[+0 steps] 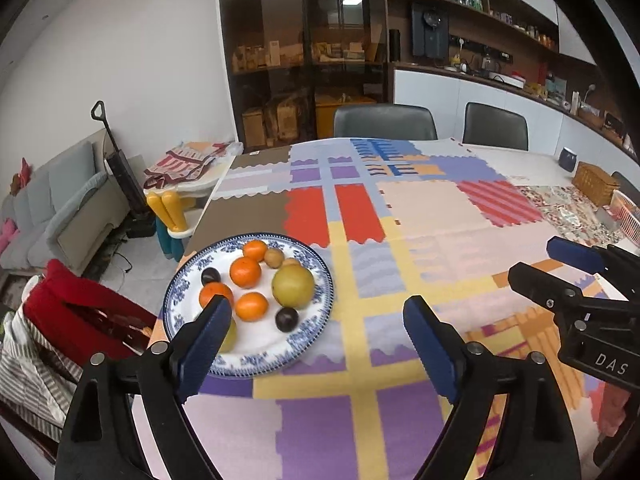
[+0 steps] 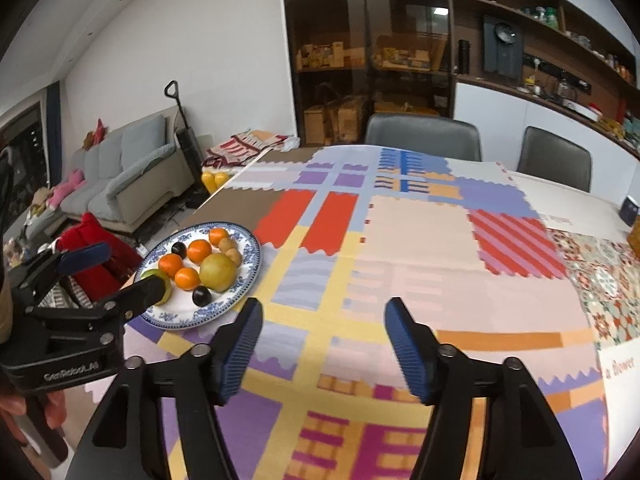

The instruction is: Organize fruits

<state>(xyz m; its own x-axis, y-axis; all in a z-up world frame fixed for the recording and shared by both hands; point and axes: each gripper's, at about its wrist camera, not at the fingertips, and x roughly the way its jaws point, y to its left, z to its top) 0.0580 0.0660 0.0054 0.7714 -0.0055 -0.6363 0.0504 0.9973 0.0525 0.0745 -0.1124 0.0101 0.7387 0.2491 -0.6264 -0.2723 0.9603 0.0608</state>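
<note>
A blue-and-white plate [image 1: 322,280] [image 2: 253,252] sits near the table's left edge. It holds several oranges [image 1: 245,272], two dark plums [image 1: 287,319], a large yellow-green fruit [image 1: 293,286] [image 2: 218,272] and small brown fruits [image 1: 274,258]. A green fruit [image 1: 229,336] lies at the plate's near rim, half hidden by a finger. My left gripper [image 1: 318,312] [image 2: 132,268] hovers open and empty over the plate's near right side. My right gripper [image 2: 324,310] [image 1: 534,260] stands open and empty above the cloth, to the right of the plate.
A patchwork cloth [image 1: 420,216] covers the table. Two grey chairs [image 1: 384,122] stand at the far side. A wicker box [image 1: 596,182], a pink basket [image 1: 628,212] and a dark jar [image 1: 567,159] sit far right. Red cloth [image 1: 76,304] lies off the left edge.
</note>
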